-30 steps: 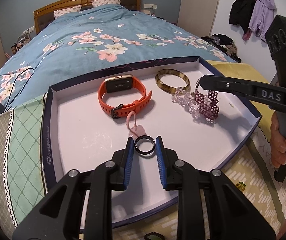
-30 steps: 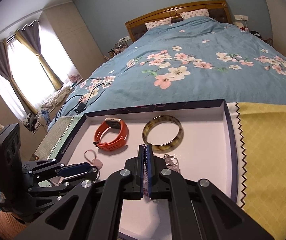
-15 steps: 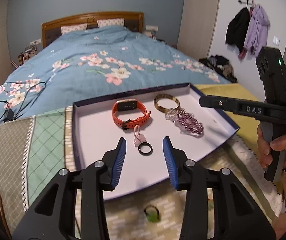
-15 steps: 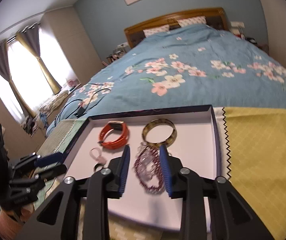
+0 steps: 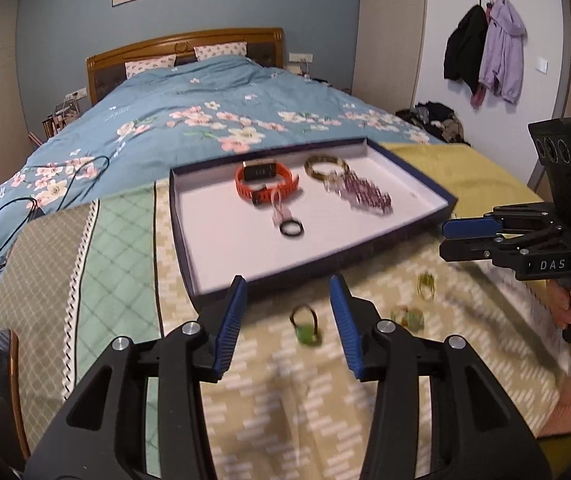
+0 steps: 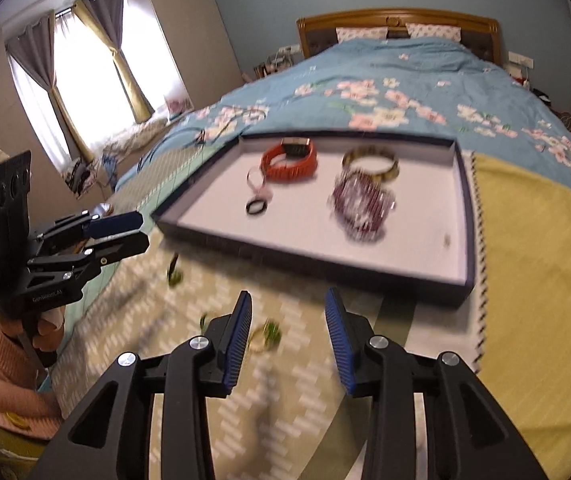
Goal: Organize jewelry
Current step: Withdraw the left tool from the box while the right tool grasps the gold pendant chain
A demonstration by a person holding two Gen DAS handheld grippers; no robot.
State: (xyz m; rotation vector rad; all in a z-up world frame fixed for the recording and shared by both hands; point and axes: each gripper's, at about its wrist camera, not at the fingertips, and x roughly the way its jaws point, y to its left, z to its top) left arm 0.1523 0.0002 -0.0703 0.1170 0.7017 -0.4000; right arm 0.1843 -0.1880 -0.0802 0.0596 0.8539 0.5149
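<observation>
On the patterned cloth short of the tray (image 5: 405, 178): left gripper (image 5: 288, 312), jaws wide, empty, framing a green-stone ring (image 5: 304, 326). Further right, two more rings (image 5: 407, 317) (image 5: 426, 281), blurred. Right gripper (image 6: 287, 330), jaws wide, empty. Probably light, stiff, slippery, prone to roll; best pinched across the band.

Both grippers (image 5: 288, 316) (image 6: 288, 338) opened, pulled back; ring (image 5: 291, 228), bracelet (image 6: 359, 206) apparently left in tray.

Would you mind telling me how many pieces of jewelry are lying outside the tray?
3, all blurred, on the patterned cloth before the tray: one ring between the left claw's fingers, another right of it, a third farther right.
</observation>
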